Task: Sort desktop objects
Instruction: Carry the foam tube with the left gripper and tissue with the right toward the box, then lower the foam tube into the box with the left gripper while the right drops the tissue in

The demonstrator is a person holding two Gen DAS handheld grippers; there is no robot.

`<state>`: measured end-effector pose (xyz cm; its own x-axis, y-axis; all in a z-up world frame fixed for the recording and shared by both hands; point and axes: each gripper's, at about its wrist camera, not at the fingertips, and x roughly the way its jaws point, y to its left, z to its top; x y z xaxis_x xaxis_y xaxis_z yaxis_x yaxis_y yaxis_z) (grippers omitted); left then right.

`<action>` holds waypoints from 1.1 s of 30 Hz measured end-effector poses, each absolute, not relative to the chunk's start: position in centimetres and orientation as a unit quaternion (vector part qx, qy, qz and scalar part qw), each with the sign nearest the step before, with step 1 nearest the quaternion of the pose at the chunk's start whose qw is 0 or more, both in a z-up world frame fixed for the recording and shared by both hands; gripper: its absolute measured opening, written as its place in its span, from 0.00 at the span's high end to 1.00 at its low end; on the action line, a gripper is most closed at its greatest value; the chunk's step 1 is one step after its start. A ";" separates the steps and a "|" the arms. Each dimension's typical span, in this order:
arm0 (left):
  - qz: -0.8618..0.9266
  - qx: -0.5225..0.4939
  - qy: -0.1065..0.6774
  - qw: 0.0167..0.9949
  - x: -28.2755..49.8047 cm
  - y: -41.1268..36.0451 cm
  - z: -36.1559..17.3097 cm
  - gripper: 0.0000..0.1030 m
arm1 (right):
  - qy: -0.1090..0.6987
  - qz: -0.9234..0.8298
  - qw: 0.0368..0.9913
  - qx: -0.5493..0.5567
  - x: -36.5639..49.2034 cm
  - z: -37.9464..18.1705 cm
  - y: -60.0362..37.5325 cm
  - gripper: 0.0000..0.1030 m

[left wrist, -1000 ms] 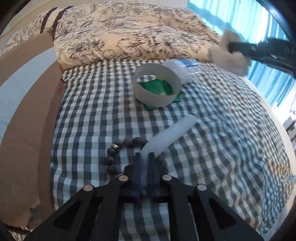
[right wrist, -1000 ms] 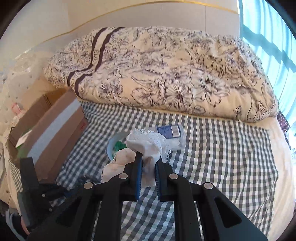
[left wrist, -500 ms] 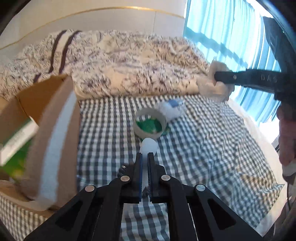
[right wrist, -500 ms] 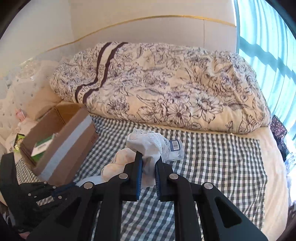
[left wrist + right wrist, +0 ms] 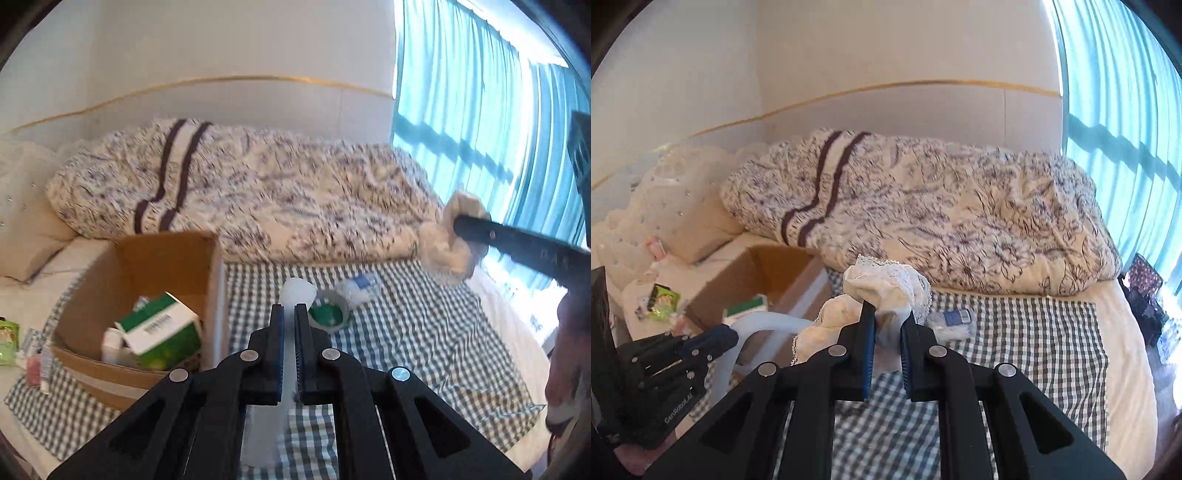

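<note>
My left gripper [image 5: 289,308] is shut on a white translucent tube [image 5: 297,291] and holds it in the air, right of the open cardboard box [image 5: 162,266]. In the right wrist view the tube [image 5: 764,321] bends out from the left gripper [image 5: 713,339], in front of the box [image 5: 775,269]. My right gripper [image 5: 888,314] is shut on a crumpled white lace cloth [image 5: 886,282], held high over the checked sheet [image 5: 1034,350]. That cloth [image 5: 450,240] shows at the right of the left wrist view.
The box holds a green-and-white carton [image 5: 162,332]. A white round tub with green inside [image 5: 330,314] and a crushed plastic bottle [image 5: 360,286] lie on the sheet. A flowered duvet [image 5: 277,199] lies behind. Small packets [image 5: 9,341] lie left of the box. A curtained window [image 5: 480,129] is on the right.
My left gripper has lifted the white tube off the sheet and risen beside the box, leaving the bead bracelet out of view. My right gripper has risen, still holding the cloth.
</note>
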<state>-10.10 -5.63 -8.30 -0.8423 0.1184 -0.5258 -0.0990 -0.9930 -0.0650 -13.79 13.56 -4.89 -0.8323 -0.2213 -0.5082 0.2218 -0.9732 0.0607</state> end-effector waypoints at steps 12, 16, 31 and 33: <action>0.977 -0.209 -0.030 0.009 -4.7 -11.3 -0.9 0.96 | 0.011 -0.970 0.140 0.200 -8.8 0.9 7.9 0.89; 0.982 -0.189 -0.031 -0.010 -3.0 -13.4 1.2 0.96 | 0.015 -0.972 0.147 0.184 -7.6 2.3 5.7 0.89; 0.984 -0.161 -0.041 -0.068 -1.7 -19.9 3.4 0.96 | 0.026 -0.970 0.181 0.159 -7.1 3.4 -1.7 0.89; 0.983 -0.162 -0.040 -0.073 -2.0 -20.5 3.2 0.96 | 0.026 -0.970 0.184 0.160 -7.6 3.2 -2.4 0.89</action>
<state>-2.00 -20.52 3.16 -0.9365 -0.1313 -0.3251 0.1573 -0.9860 -0.0549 -7.55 -2.36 3.24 -0.8813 -0.3478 -0.3198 0.3642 -0.9313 0.0092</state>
